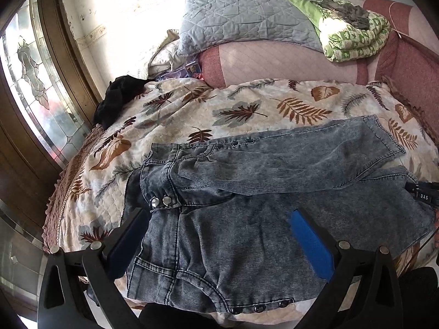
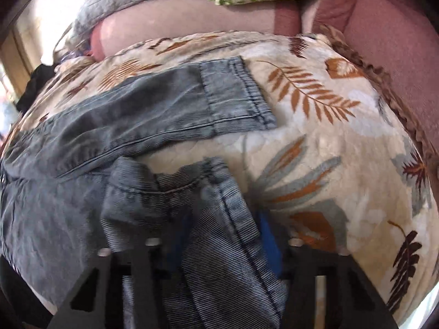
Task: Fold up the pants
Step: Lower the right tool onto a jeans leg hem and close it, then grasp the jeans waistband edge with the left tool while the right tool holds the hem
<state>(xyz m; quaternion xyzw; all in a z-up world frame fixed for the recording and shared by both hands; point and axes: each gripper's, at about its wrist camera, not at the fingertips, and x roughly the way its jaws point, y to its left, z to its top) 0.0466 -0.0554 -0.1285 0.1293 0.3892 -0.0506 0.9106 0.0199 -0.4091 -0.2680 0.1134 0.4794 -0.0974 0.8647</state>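
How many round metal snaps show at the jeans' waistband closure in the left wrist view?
2. Both sit side by side on the waistband tab of the jeans: the left snap and the right snap. Small dark studs along the pocket edges are separate; others may be hidden under folds.

Bed covered by a cream quilted bedspread (image 1: 247,104) printed with brown and grey leaves. At its head, a pink padded headboard (image 1: 274,63), with a grey quilted pillow (image 1: 241,19) and a folded green-and-white blanket (image 1: 354,35) on top. Left side: wooden-framed leaded-glass window (image 1: 35,71), bright with daylight. Black garment (image 1: 118,96) bunched at the bedspread's left edge. White, marked wall (image 1: 109,8) behind.
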